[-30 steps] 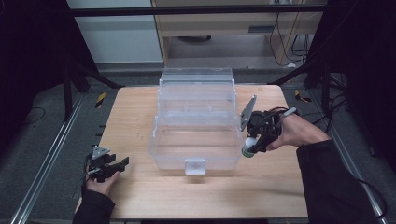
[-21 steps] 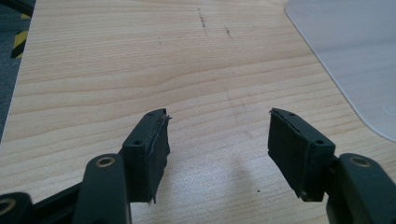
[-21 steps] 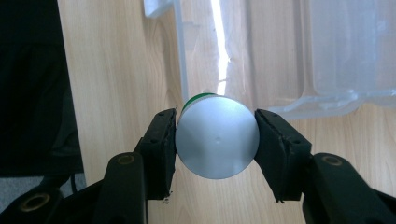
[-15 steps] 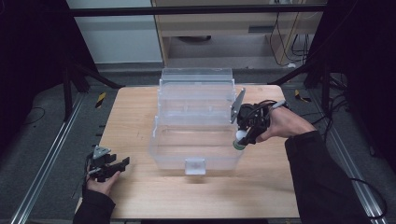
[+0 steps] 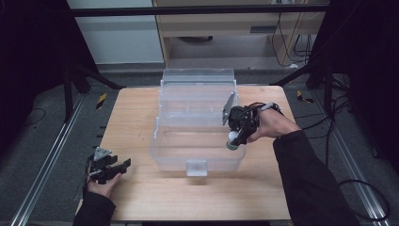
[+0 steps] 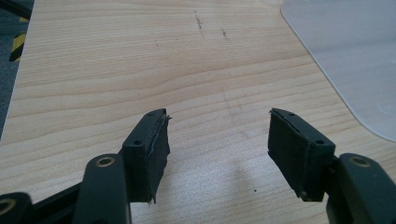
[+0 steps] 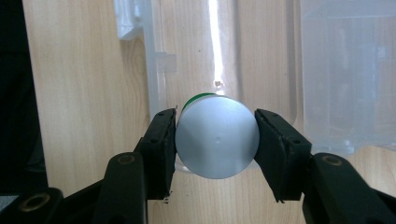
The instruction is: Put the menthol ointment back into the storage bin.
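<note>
My right gripper [image 7: 215, 140] is clamped on a small can [image 7: 217, 137]: its round grey end faces me, filling the gap between the two pads, with a green edge showing behind it. In the high view I hold the can [image 5: 232, 140] over the near right part of the clear plastic box [image 5: 188, 155] on the bench [image 5: 141, 197]. My left gripper [image 6: 217, 144] rests low over the bare wood with jaws wide apart and nothing between them.
</note>
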Motion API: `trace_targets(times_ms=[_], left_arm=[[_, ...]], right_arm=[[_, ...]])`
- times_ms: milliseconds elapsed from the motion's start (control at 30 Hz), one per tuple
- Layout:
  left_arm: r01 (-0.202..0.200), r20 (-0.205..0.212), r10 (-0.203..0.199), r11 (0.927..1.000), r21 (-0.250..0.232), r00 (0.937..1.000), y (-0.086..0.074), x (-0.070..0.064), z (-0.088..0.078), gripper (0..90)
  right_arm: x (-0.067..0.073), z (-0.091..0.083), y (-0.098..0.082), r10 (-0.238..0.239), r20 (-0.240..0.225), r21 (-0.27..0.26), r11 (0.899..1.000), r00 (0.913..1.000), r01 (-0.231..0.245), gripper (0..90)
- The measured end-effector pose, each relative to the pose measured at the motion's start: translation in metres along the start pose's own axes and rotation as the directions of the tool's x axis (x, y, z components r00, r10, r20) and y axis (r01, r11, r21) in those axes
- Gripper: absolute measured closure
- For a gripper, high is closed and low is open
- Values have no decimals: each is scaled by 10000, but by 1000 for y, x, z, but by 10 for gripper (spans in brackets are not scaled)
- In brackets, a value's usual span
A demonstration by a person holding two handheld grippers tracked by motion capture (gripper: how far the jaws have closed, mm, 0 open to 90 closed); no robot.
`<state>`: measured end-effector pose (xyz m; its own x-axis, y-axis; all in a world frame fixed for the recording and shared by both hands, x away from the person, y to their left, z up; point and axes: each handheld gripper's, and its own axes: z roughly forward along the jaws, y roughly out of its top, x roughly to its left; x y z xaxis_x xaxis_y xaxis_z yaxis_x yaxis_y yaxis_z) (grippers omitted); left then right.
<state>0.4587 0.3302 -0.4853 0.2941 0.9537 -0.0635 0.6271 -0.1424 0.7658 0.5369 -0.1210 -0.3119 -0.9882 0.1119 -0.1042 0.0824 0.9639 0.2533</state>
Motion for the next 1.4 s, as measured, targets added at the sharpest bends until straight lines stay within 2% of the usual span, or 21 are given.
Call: trace_targets(times_ms=[133, 533, 567, 800, 833, 1000, 1400], left_arm=[[-22, 11, 22, 10000, 21, 10000, 0, 0, 0, 377], [-18, 15, 18, 10000, 18, 10000, 0, 0, 0, 377], [-26, 18, 26, 10000, 22, 10000, 0, 0, 0, 377], [-44, 8, 44, 10000, 32, 10000, 0, 1, 0, 377], [-49, 10, 48, 10000, 22, 10000, 0, 0, 0, 377], [-41, 13, 41, 10000, 40, 10000, 0, 1, 1, 377], [-45, 21, 44, 10000, 25, 10000, 0, 1, 1, 377]], right_arm=[[-2, 6, 1, -144, 18, 12, 9999, 9999, 144, 501], [-5, 26, -5, 60, -122, 142, 9999, 9999, -58, 501], [-4, 28, -6, 221, -162, 172, 9996, 9996, -218, 501], [-5, 41, -10, 129, -279, 290, 9995, 9995, -121, 501], [-5, 42, -10, 260, -289, 308, 9992, 9992, -251, 501], [-5, 50, -12, 265, -418, 392, 9989, 9988, -248, 501], [-5, 62, -17, 320, -581, 511, 9983, 9978, -290, 501]])
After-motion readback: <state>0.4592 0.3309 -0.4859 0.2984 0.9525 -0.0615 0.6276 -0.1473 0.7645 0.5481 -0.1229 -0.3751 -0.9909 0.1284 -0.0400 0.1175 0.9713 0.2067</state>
